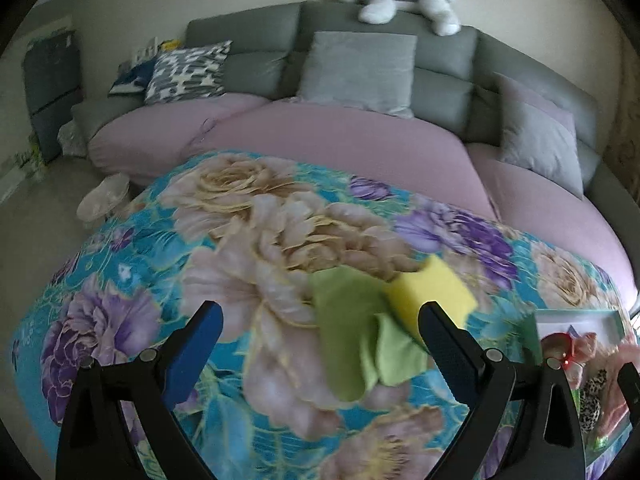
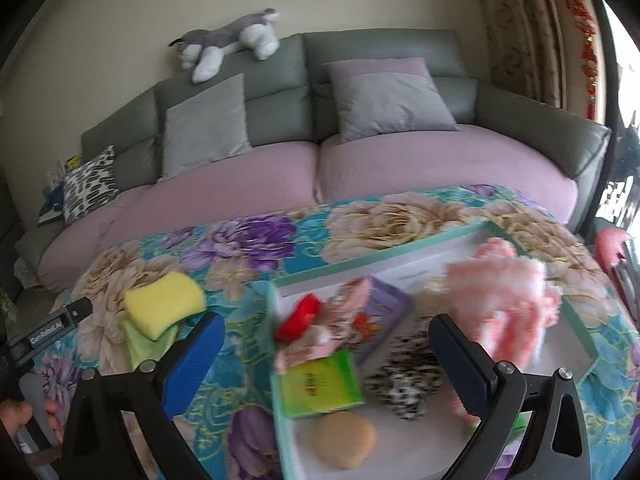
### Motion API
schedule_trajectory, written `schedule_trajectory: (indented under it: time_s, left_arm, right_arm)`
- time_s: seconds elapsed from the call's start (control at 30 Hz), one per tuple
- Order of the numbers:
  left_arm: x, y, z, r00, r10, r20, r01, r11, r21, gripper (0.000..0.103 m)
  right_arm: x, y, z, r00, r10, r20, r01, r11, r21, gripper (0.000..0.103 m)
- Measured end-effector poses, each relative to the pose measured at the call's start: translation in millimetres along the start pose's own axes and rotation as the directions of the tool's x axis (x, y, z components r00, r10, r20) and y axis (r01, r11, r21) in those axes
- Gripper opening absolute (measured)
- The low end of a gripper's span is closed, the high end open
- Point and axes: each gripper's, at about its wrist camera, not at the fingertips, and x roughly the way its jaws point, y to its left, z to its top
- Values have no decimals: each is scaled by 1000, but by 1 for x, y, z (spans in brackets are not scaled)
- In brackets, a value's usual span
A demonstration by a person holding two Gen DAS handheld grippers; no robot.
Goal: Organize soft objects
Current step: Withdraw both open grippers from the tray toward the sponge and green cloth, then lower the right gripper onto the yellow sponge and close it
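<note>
Right now both grippers are spread wide and hold nothing. Two soft things are not put away: a puffy yellow foam sponge (image 1: 434, 294) and a floppy light green cloth (image 1: 360, 340), which lie touching each other on the flowery blue blanket (image 1: 160, 248). In the left wrist view they sit in the lower middle of the frame, between the fingers of the left gripper (image 1: 320, 336), with the sponge right beside the right-hand finger. The white tray with a green rim (image 2: 384, 256) fills the lower right of the right wrist view, and the right gripper (image 2: 326, 350) hangs over it. It holds a fluffy pink toy (image 2: 512, 300), a spotted black and white soft thing (image 2: 404, 380), a round tan pad (image 2: 344, 436), a green packet (image 2: 320, 384) and a red bit (image 2: 298, 320). I think the next step is to pick up the sponge or the cloth with the left gripper and take it to the tray. To do it well, go down straight, get one finger on each side of the sponge and squeeze softly, as foam squashes and can pop out. For the cloth, pinch a raised fold, since flat cloth slips. Lift high to clear the tray rim, then let go over a bare spot.
</note>
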Motion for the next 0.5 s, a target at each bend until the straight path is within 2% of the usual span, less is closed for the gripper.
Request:
schedule_trajectory:
  time_s: [0.5]
  left_arm:
    - [21,52,0,998,10,-54,-15,996,-88,98]
  right_arm:
    - [33,83,-24,983,149,-105,-157,985,-77,103]
